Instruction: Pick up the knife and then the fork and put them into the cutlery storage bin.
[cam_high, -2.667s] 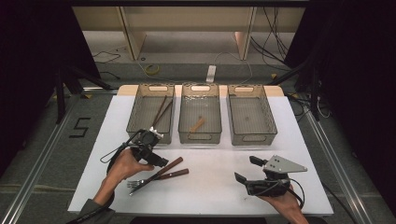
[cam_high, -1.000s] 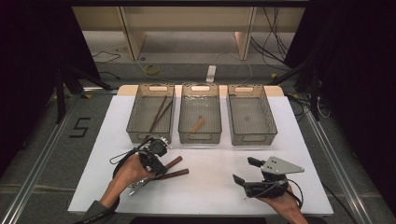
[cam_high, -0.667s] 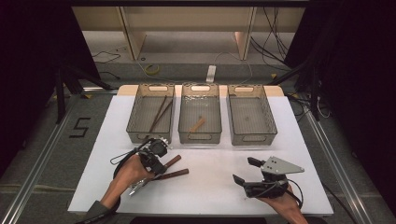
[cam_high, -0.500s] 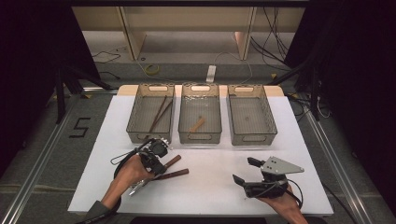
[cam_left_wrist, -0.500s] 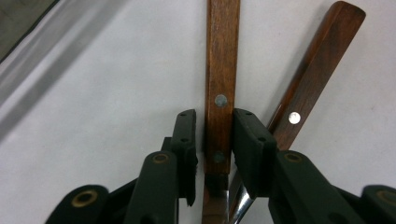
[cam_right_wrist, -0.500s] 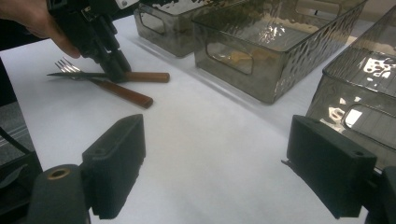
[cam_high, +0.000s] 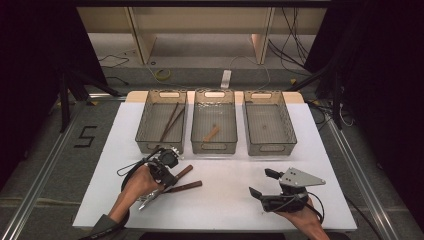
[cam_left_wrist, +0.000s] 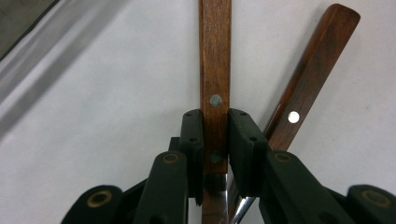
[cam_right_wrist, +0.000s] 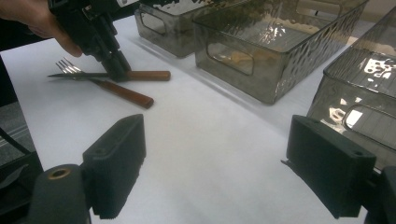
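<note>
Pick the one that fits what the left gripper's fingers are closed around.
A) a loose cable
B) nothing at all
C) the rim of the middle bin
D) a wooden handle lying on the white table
D: in the left gripper view the left gripper has its fingers pressed on both sides of a riveted wooden handle lying on the white table.

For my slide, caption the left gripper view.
Left gripper fingers closing on one wooden-handled utensil; a second handle lies alongside.

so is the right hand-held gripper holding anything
No, the right hand-held gripper has its jaws spread wide over bare white table, with nothing between them.
</note>
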